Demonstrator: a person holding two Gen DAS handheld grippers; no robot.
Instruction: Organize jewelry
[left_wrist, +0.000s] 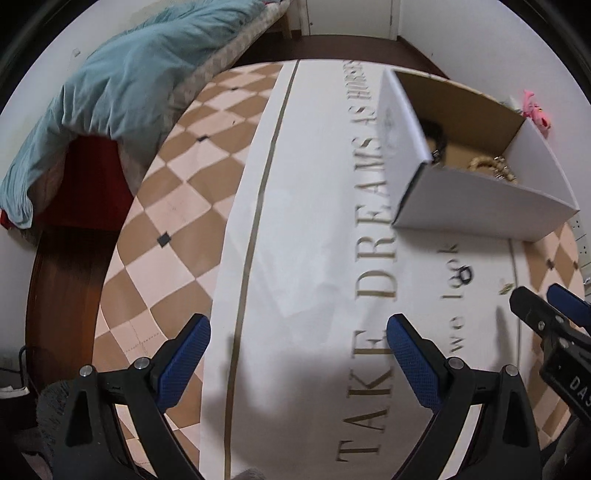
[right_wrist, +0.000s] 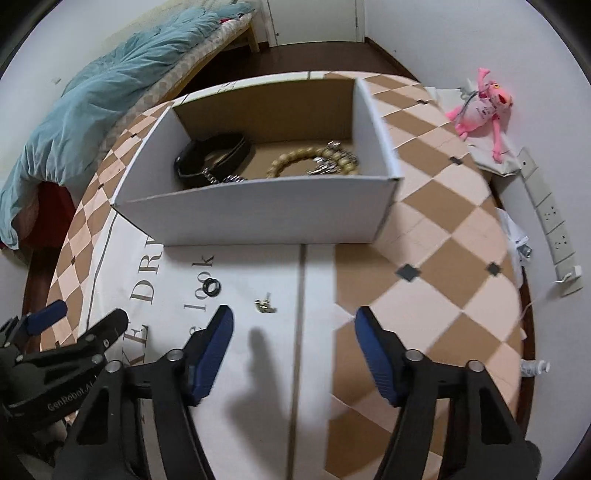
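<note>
A white cardboard box (right_wrist: 258, 214) with a brown inside stands on the lettered white cloth (right_wrist: 258, 266). In it lie a black band (right_wrist: 218, 153), a beaded bracelet (right_wrist: 295, 160) and some silvery chain. On the cloth in front of the box are a small black ring (right_wrist: 213, 286) and a small metal piece (right_wrist: 264, 305). My right gripper (right_wrist: 294, 315) is open and empty, just short of the metal piece. My left gripper (left_wrist: 298, 328) is open over bare cloth, left of the box (left_wrist: 480, 199) and the ring (left_wrist: 464, 275).
The table has a checkered cover (right_wrist: 424, 240). A bed with a teal blanket (left_wrist: 110, 103) lies to the left. A pink plush toy (right_wrist: 480, 103), a power strip (right_wrist: 550, 218) and a small white bottle (right_wrist: 533, 367) sit at the right edge.
</note>
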